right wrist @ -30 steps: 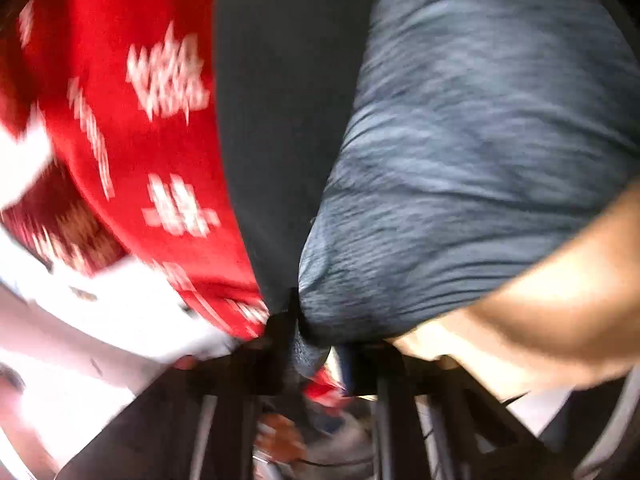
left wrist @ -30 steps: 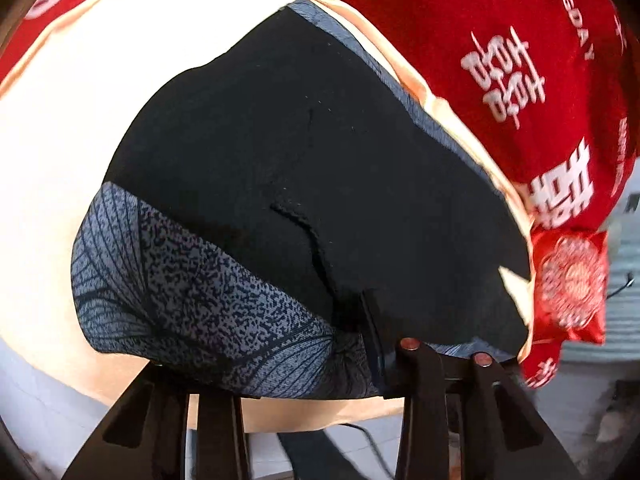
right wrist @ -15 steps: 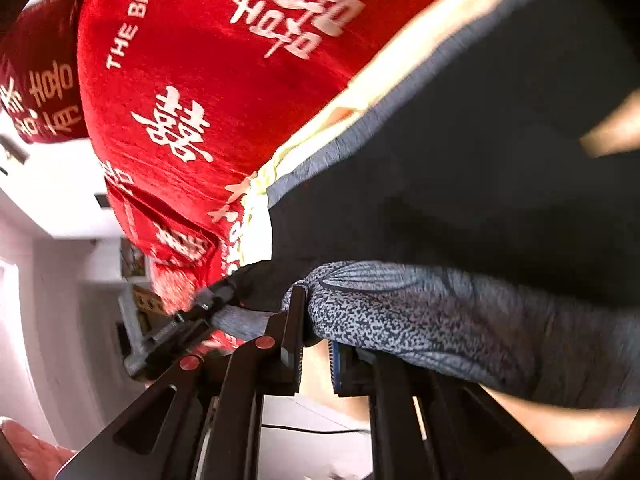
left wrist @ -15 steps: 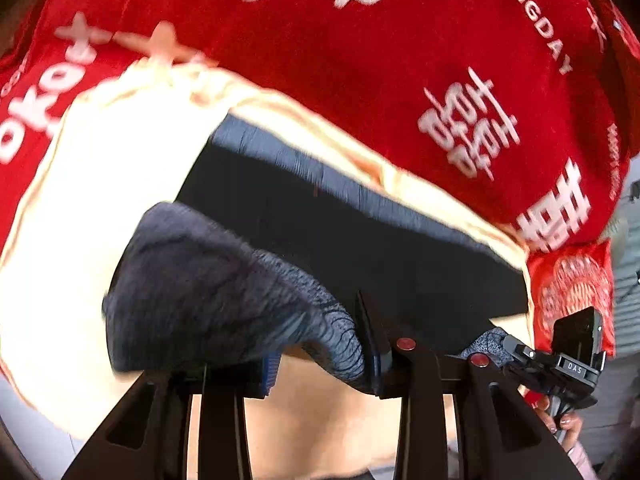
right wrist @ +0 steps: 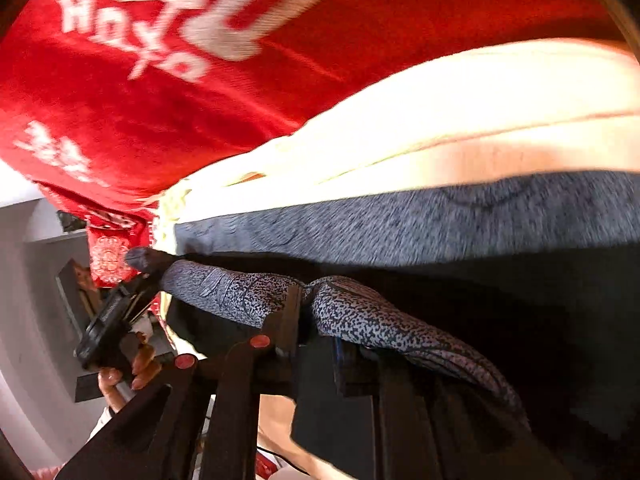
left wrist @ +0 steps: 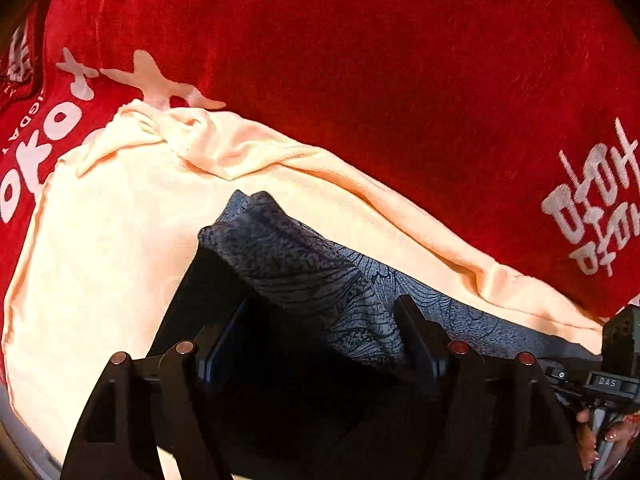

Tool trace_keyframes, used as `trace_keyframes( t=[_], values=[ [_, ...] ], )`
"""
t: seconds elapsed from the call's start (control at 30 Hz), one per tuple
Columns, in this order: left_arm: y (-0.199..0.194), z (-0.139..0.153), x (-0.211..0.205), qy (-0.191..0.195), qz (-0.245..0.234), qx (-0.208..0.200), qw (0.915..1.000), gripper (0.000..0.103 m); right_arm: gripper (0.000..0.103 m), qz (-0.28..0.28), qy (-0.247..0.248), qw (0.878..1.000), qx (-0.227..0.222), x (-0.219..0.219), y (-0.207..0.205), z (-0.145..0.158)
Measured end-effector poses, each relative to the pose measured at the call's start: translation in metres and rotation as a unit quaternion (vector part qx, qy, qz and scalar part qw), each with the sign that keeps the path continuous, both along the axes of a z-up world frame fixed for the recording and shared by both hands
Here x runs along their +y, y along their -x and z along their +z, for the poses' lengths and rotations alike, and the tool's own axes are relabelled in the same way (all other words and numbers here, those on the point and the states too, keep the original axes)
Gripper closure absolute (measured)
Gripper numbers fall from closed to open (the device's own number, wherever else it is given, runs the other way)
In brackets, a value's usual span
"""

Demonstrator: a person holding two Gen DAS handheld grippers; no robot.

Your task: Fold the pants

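Both wrist cams sit v. close, looking fwd along their own gripper fingers — left gripper (left wrist: pixel 320 344), right gripper (right wrist: pixel 316 320). Shared: the pants (left wrist: pixel 312 280) (right wrist: pixel 400 220), peach cloth (left wrist: pixel 112 240) (right wrist: pixel 440 120), red blanket (left wrist: pixel 400 80) (right wrist: pixel 160 120) at 12 o'clock — right view blurred.

My left gripper (left wrist: pixel 320 356) sits over the pants (left wrist: pixel 304 276), whose folded band runs from between my fingers out to the far left. The pants lie on a sheet (left wrist: pixel 104 240), which lies on a blanket (left wrist: pixel 400 80) reaching far beyond. My right gripper (right wrist: pixel 316 320) has the band's other end between its fingers; my left gripper (right wrist: pixel 116 316) is at its left.
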State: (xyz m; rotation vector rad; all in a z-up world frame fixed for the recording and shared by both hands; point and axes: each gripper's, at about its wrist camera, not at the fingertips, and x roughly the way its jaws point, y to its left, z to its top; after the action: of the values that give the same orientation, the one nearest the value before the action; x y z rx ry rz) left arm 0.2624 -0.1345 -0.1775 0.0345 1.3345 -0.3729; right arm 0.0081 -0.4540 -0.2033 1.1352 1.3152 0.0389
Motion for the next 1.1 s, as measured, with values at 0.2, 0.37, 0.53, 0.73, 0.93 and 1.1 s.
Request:
trace_keyframes(
  t=[0.2, 0.37, 0.53, 0.73, 0.93, 1.1],
  values=[
    [0.015, 0.039, 0.009, -0.023, -0.011, -0.023, 0.9994, 0.029, 0.013, 0.038, 0.041, 0.997, -0.045, 0.014, 0.001, 0.042],
    [0.023, 0.034, -0.001, -0.051, -0.039, -0.036, 0.9973, 0.007, 0.035, 0.068, 0.113, 0.988, -0.078, 0.031, 0.004, 0.088],
    [0.024, -0.019, -0.032, -0.099, -0.059, -0.031, 0.9928, 0.007, 0.048, 0.130, 0.174, 0.976, -0.027, 0.048, -0.013, 0.049],
    [0.034, -0.033, -0.048, -0.137, -0.073, -0.047, 0.9867, 0.005, 0.056, 0.107, 0.178, 0.978, -0.025, 0.021, -0.007, 0.031],
    [0.077, 0.009, -0.050, -0.130, -0.095, -0.045, 0.9860, 0.005, 0.040, 0.090, 0.138, 0.984, -0.073, 0.008, 0.042, 0.079],
    [0.129, 0.024, -0.061, -0.125, -0.131, -0.017, 0.9833, 0.005, 0.040, 0.041, 0.094, 0.991, -0.084, 0.000, 0.106, 0.107]
  ],
)
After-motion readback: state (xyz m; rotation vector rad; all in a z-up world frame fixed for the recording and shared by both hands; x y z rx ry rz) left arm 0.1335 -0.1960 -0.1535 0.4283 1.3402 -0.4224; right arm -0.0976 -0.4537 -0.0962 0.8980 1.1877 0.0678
